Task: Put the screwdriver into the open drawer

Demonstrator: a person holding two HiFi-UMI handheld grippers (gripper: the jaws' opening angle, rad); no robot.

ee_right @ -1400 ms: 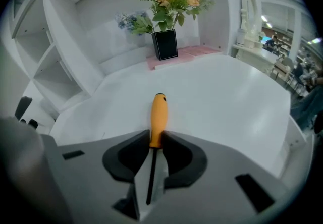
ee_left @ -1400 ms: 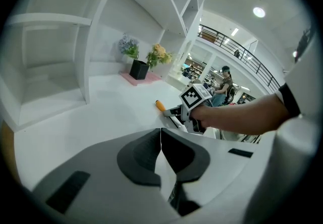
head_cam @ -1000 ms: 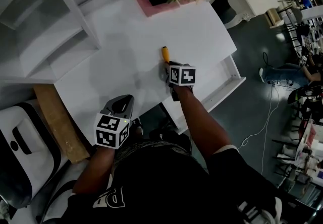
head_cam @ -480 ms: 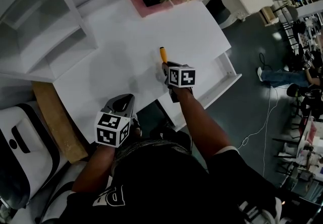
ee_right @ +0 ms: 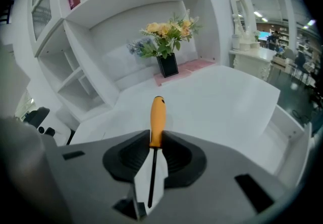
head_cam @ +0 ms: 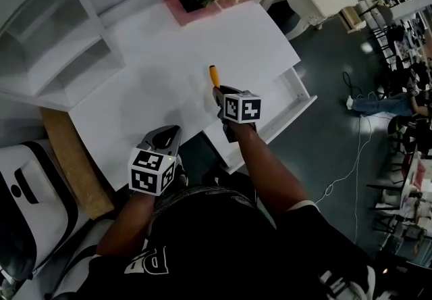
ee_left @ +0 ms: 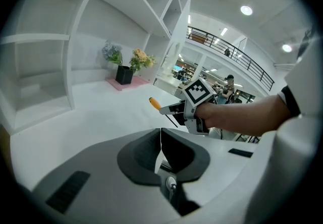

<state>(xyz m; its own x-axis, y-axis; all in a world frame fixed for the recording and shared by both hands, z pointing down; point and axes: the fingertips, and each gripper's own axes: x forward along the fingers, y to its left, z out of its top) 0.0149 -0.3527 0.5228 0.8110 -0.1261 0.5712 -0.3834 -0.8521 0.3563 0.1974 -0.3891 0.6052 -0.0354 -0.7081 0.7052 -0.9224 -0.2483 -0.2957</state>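
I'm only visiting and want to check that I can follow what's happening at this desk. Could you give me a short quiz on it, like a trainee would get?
1. True or false: the left gripper holds the screwdriver.
2. The screwdriver's handle is: A orange, B blue, C green.
3. Is the screwdriver inside the open drawer yet?

Key: 1 false, the right gripper is shut on it; 2 A; 3 no, it sits in the right gripper's jaws.

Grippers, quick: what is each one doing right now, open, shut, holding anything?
Left gripper: shut, holding nothing.
Right gripper: shut on the screwdriver, by its orange handle.
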